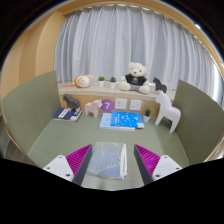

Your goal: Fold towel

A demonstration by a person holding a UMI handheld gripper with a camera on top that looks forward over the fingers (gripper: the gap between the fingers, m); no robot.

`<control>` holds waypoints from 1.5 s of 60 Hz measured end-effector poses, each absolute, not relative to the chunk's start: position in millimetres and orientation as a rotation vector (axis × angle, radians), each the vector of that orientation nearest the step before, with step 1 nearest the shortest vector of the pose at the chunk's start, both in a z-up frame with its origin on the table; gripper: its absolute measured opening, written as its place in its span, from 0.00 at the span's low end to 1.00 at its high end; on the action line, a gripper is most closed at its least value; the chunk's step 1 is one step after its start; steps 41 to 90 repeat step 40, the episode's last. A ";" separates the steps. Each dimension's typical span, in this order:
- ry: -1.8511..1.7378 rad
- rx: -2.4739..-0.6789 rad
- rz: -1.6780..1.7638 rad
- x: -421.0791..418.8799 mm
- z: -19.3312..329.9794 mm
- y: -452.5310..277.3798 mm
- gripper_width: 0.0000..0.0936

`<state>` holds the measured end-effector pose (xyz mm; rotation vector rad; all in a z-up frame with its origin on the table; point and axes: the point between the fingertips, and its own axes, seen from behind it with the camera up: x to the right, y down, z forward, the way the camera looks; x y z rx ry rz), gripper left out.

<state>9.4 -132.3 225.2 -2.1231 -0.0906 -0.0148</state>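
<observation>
Hovering w/ fingers spread, nothing gripped, the gripper (108, 160) is being held over the towel (106, 162) at 6 o'clock; one edge should be pinched squarely before lifting.

- The towel (106, 160) is lying partly hidden between the gripper (110, 160) fingers, its near edge cut off.
- Print on the blue book (123, 120) is showing too small to read.
</observation>
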 end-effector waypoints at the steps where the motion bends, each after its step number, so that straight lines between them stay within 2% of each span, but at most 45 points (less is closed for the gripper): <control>1: -0.094 -2.117 -0.010 6.7 228.9 -136.6 0.92; 14: -0.069 -2.073 0.013 -14.8 250.8 -195.4 0.91; 34: -0.087 -2.069 -0.010 -39.2 249.7 -256.4 0.91; 90: -0.092 -2.063 -0.003 -40.7 253.4 -261.2 0.91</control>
